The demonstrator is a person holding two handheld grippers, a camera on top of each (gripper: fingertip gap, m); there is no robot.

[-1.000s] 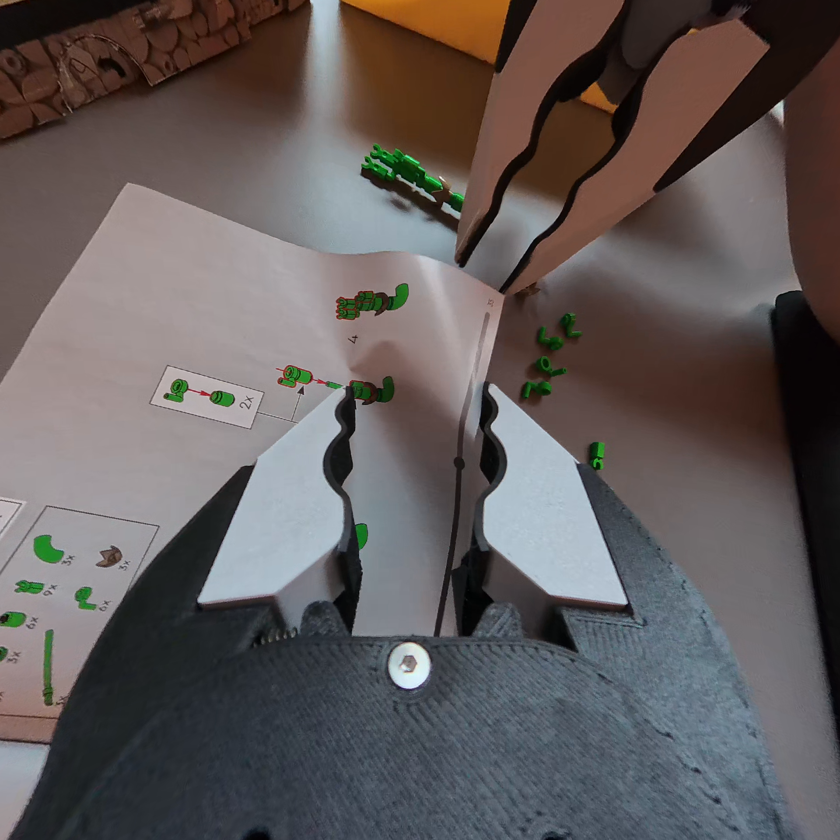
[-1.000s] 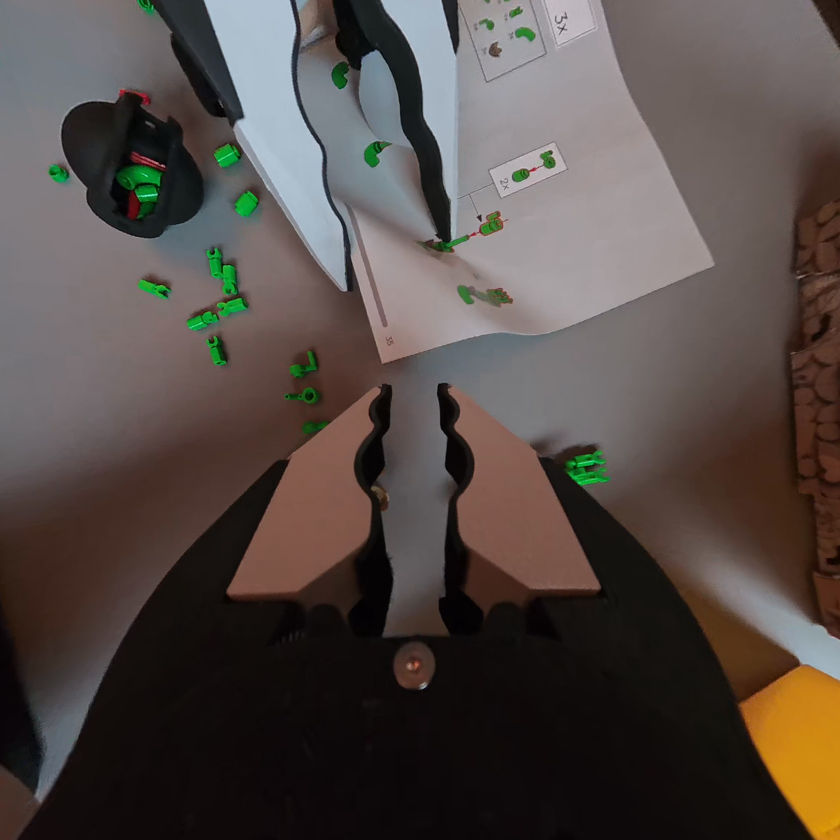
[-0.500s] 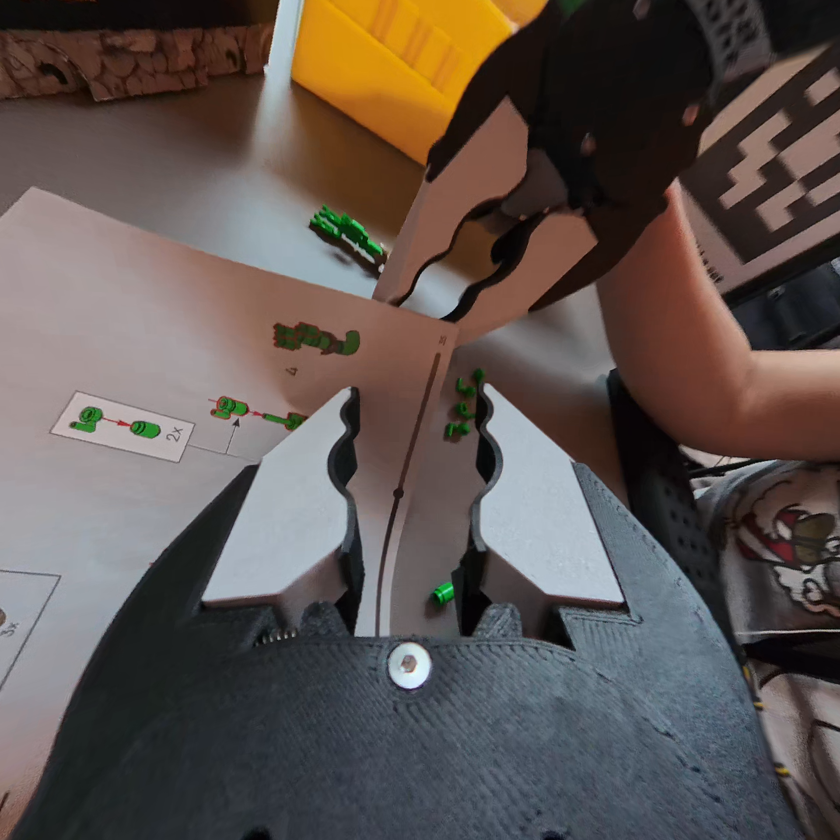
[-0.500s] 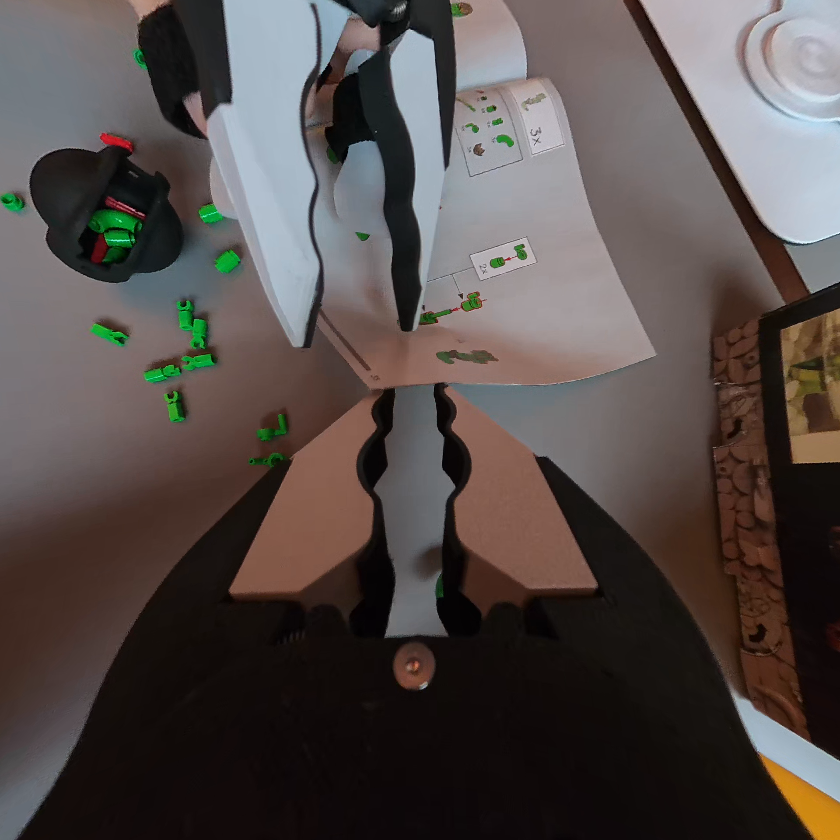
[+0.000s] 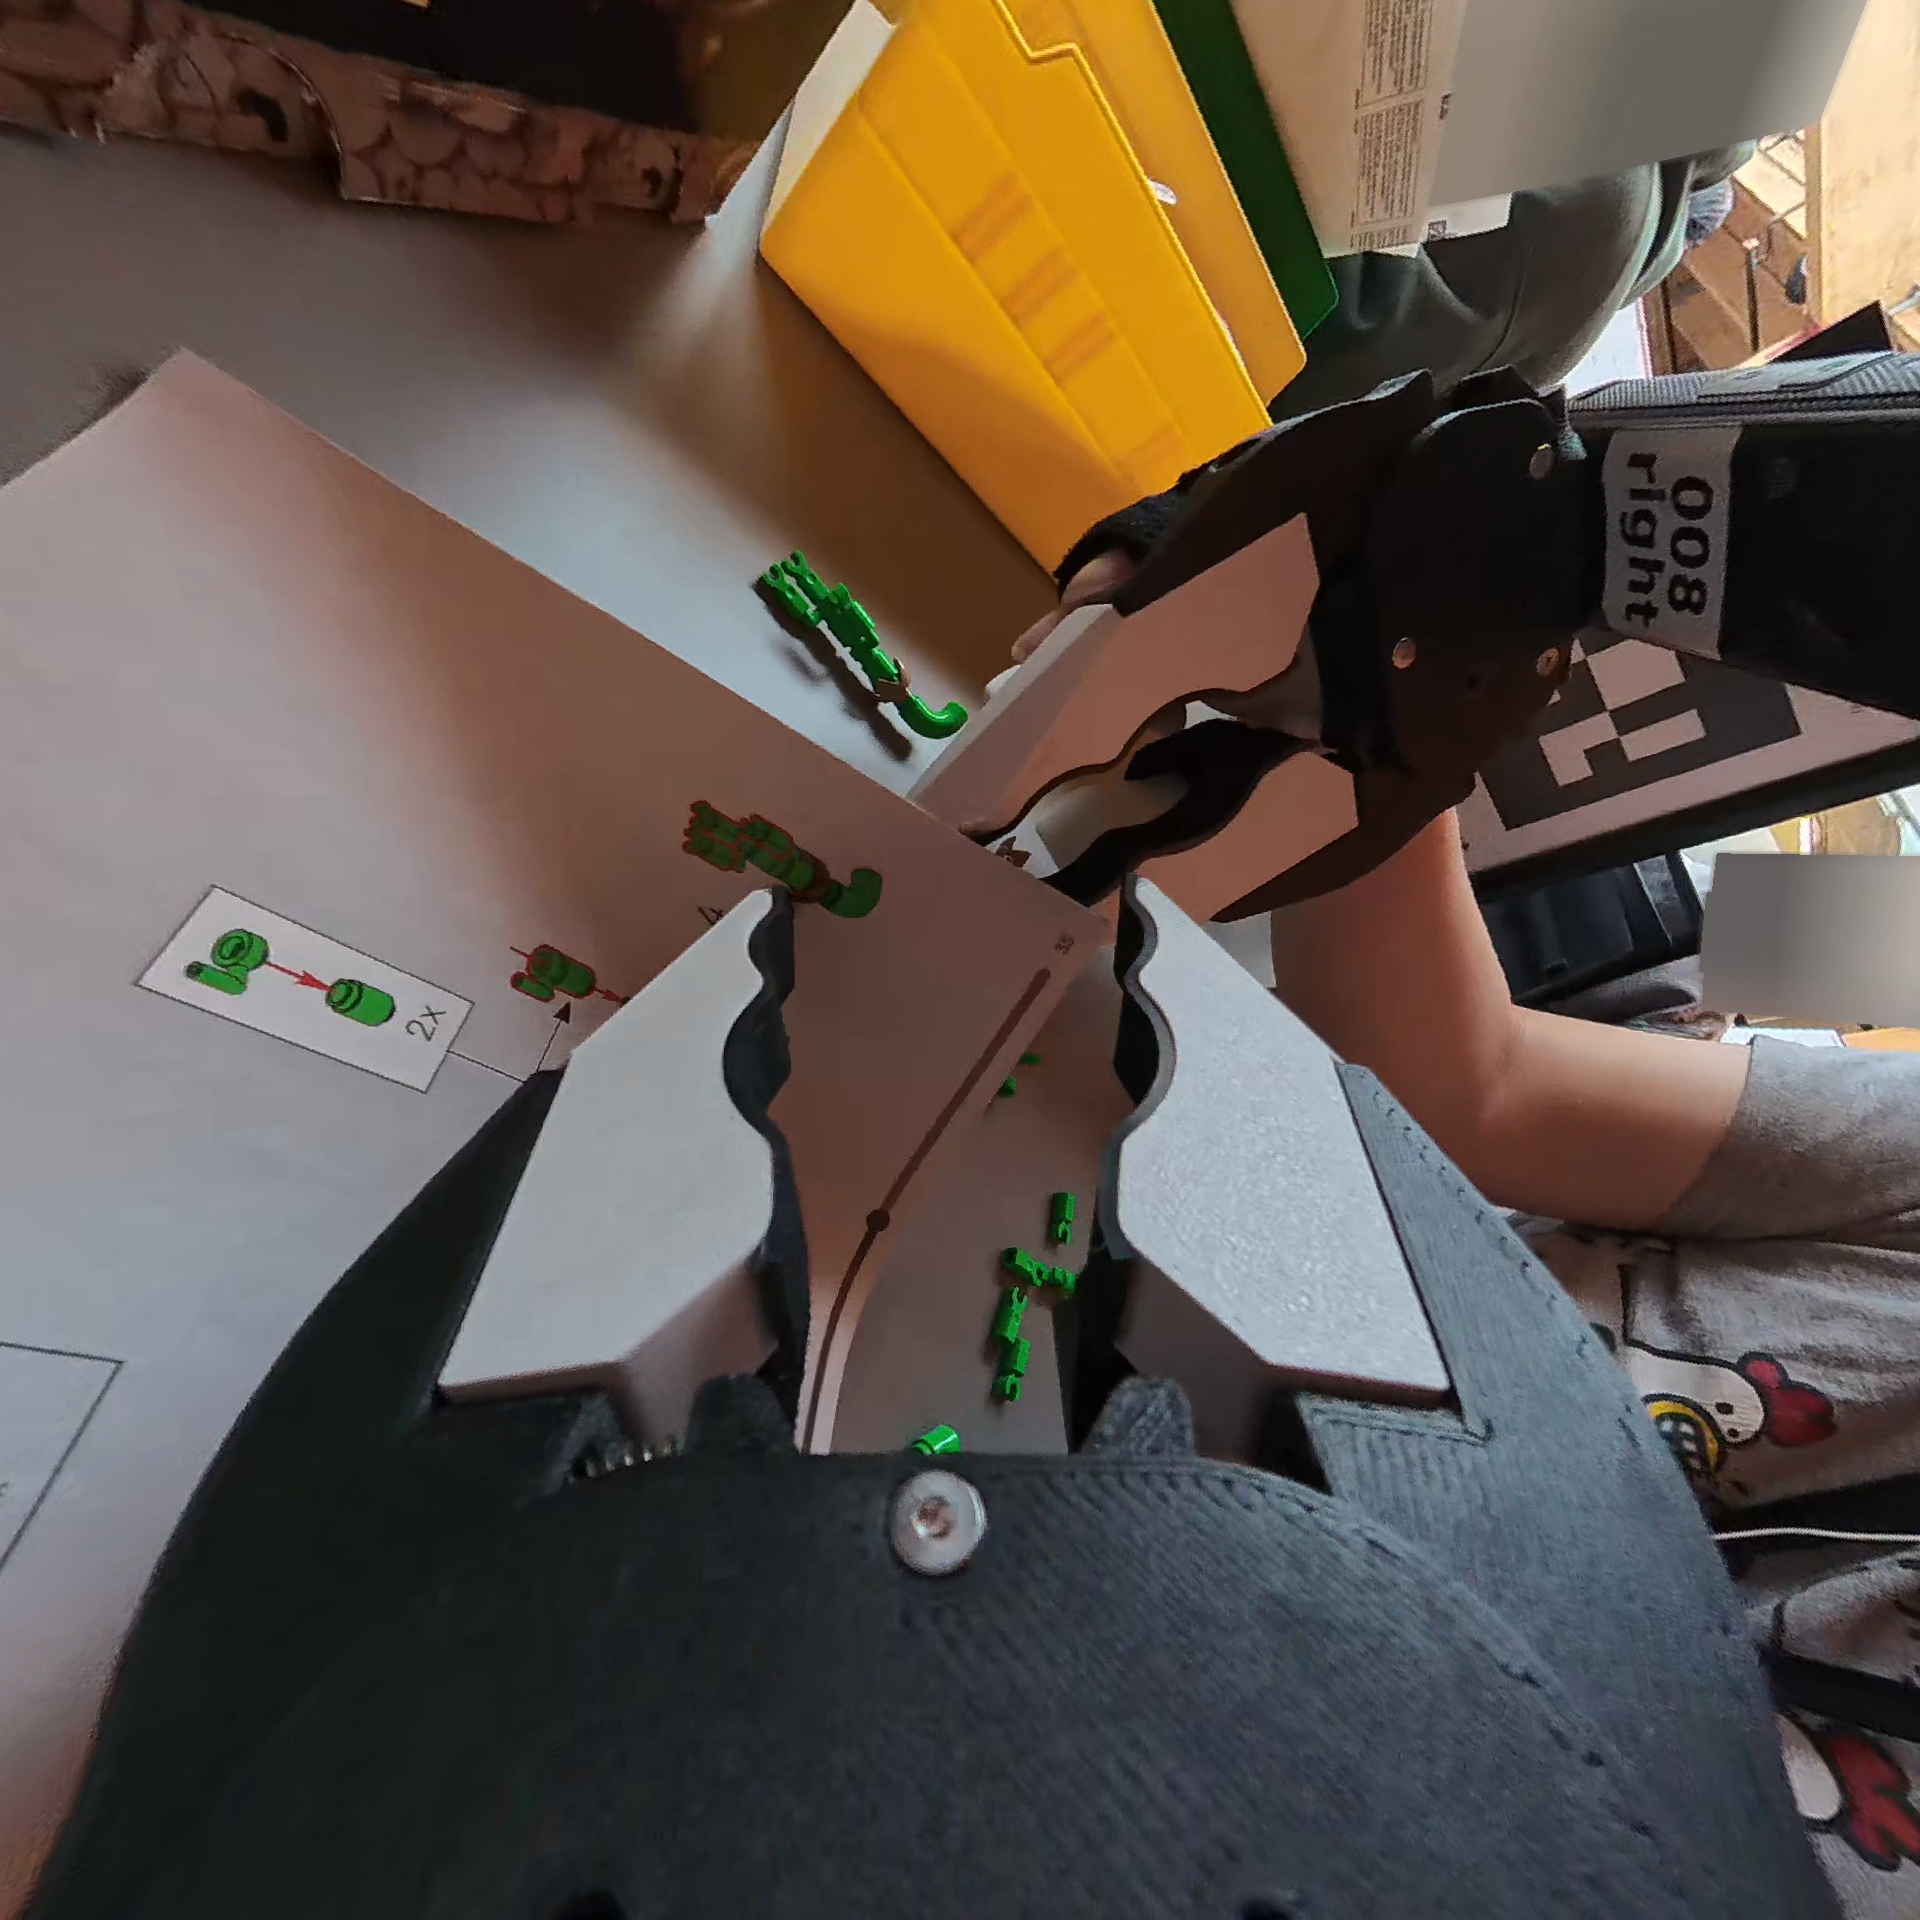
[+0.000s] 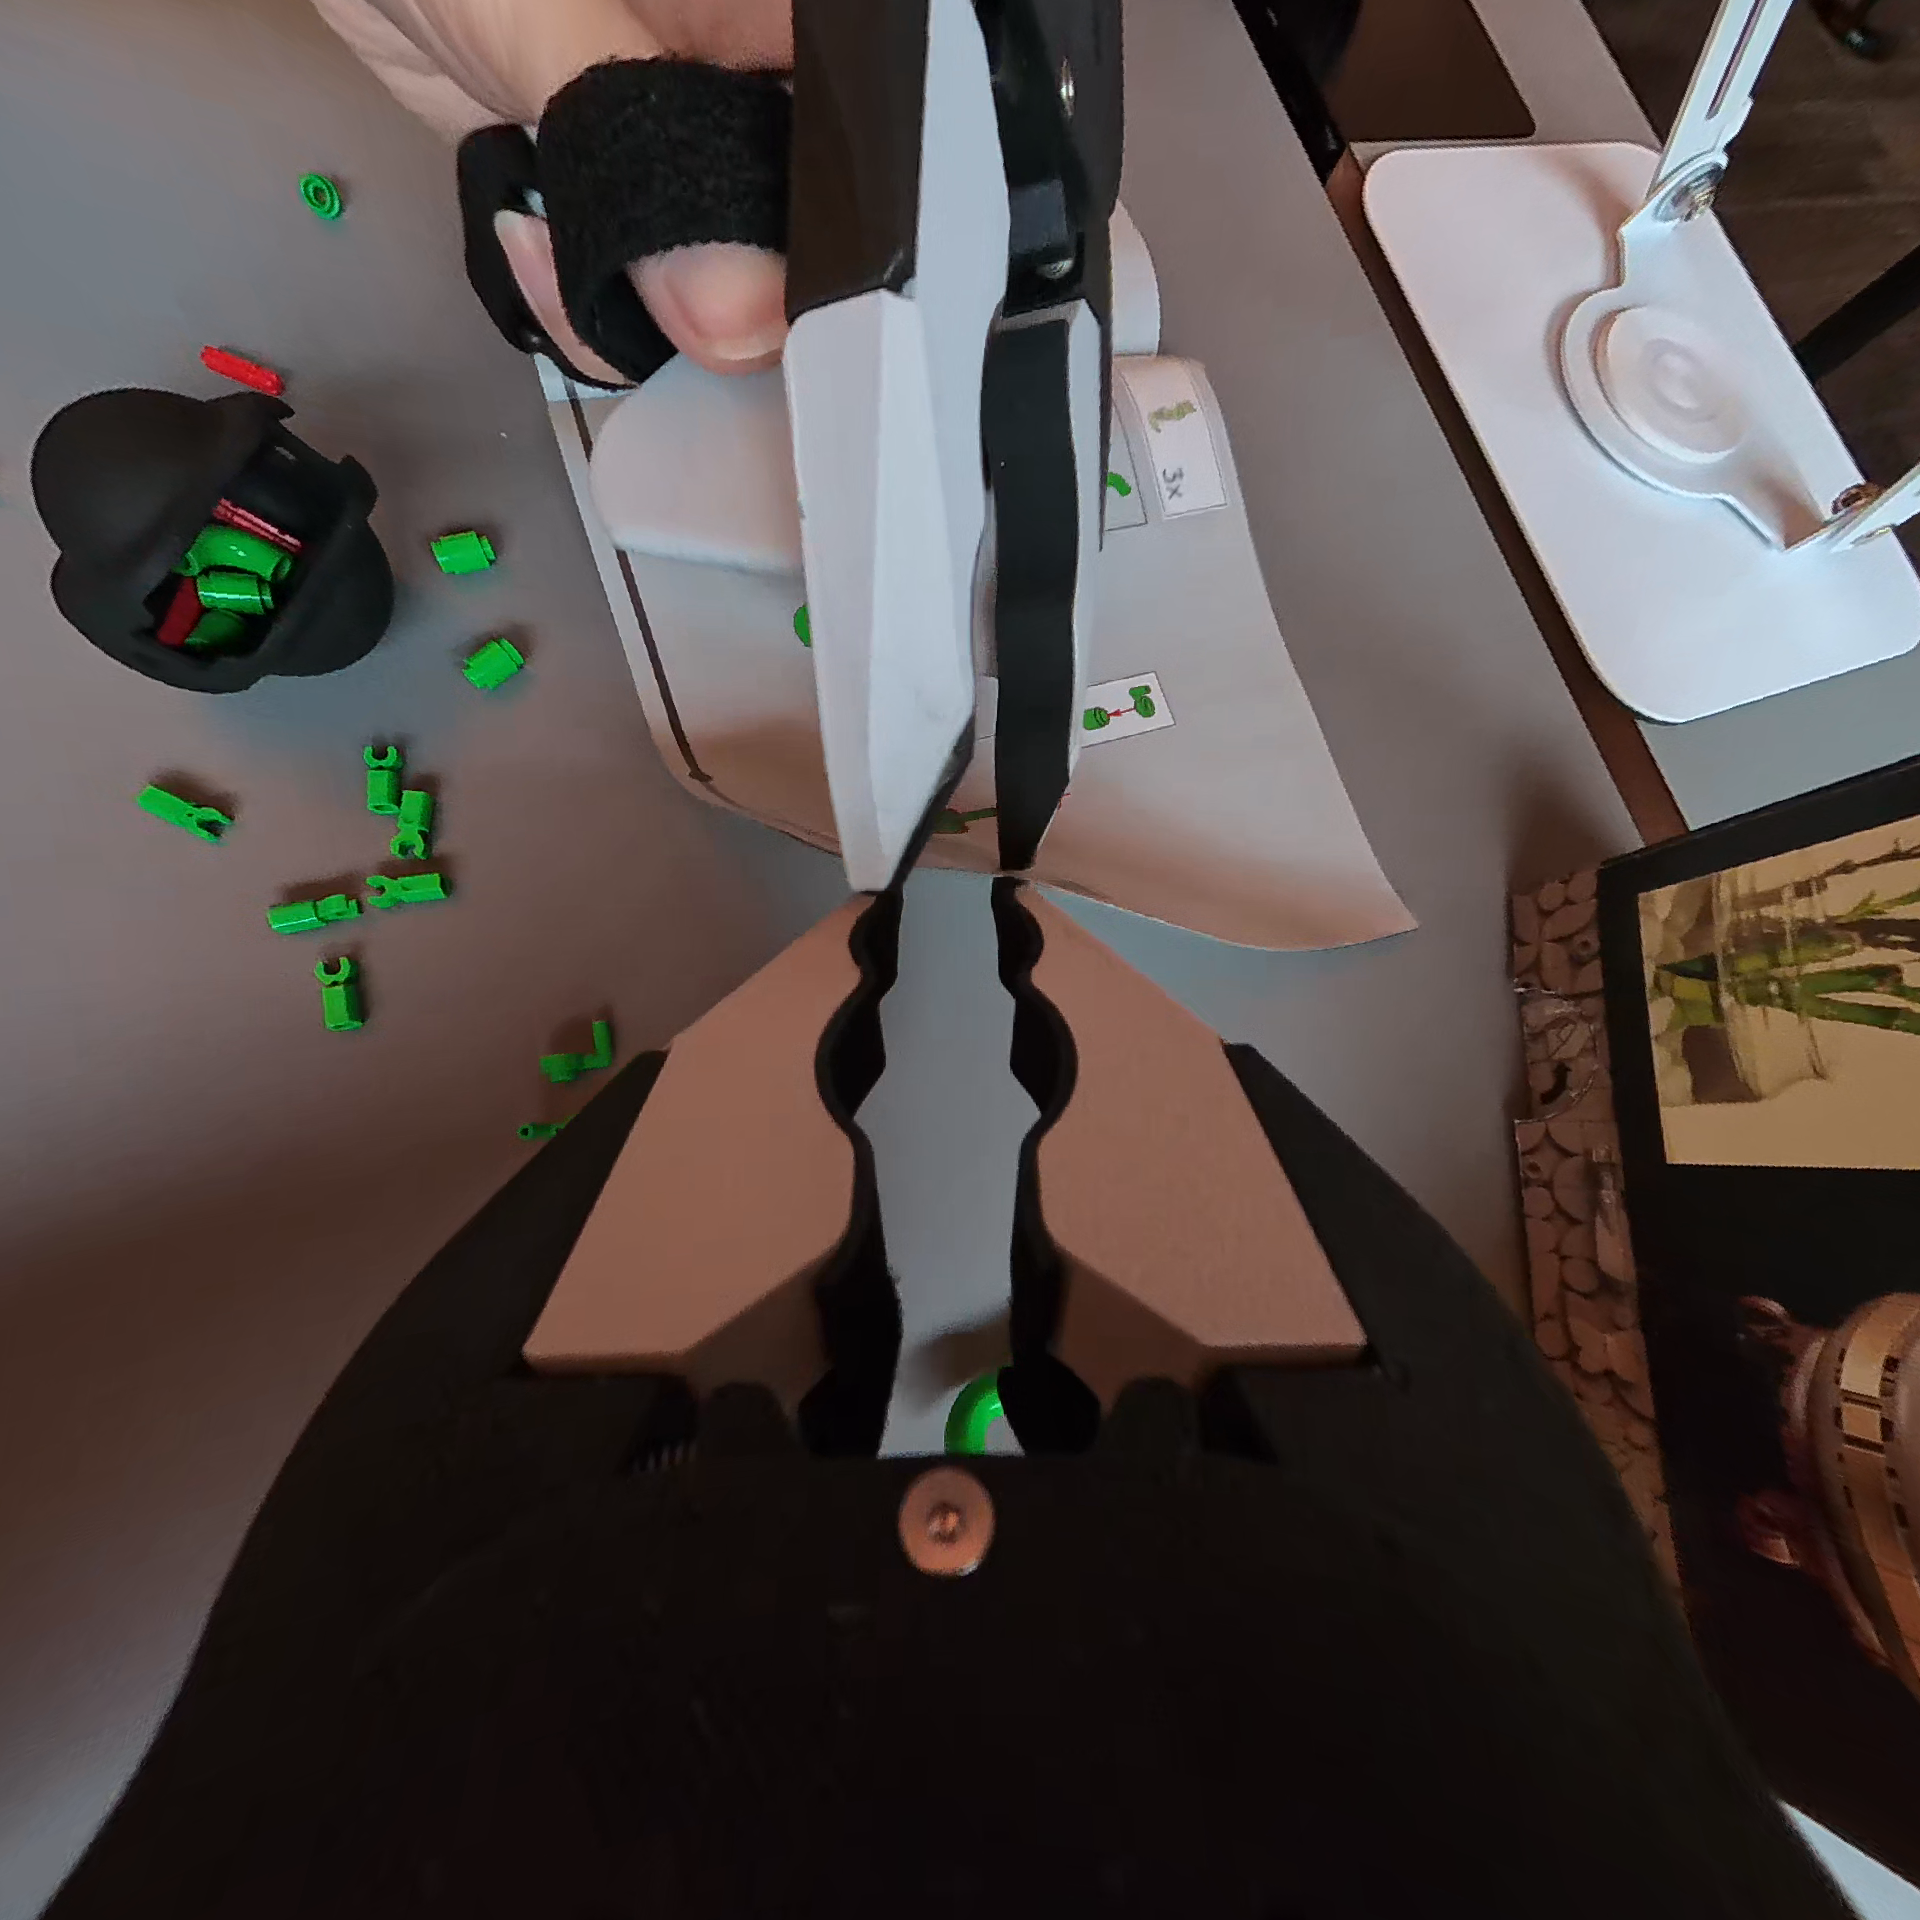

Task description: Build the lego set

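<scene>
Lego build at an early stage, both grippers spread with nothing between the fingers, tip to tip over the instruction sheet (image 5: 436,727).

One green stem assembly (image 5: 857,649) lies finished at 12 o'clock; loose green pieces (image 6: 353,883) at 9 o'clock await the left gripper (image 5: 951,914) and right gripper (image 6: 945,904).

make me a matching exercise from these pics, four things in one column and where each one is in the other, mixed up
Things:
1. green assembly
2. red pin
3. instruction sheet
4. yellow tray

Places:
A. beside the black pouch holding pieces
B. under the left tool
C. at the far table edge, past the sheet
D. on the bare table just beyond the sheet's far edge

Pairs: 1-D, 2-A, 3-B, 4-C
</scene>
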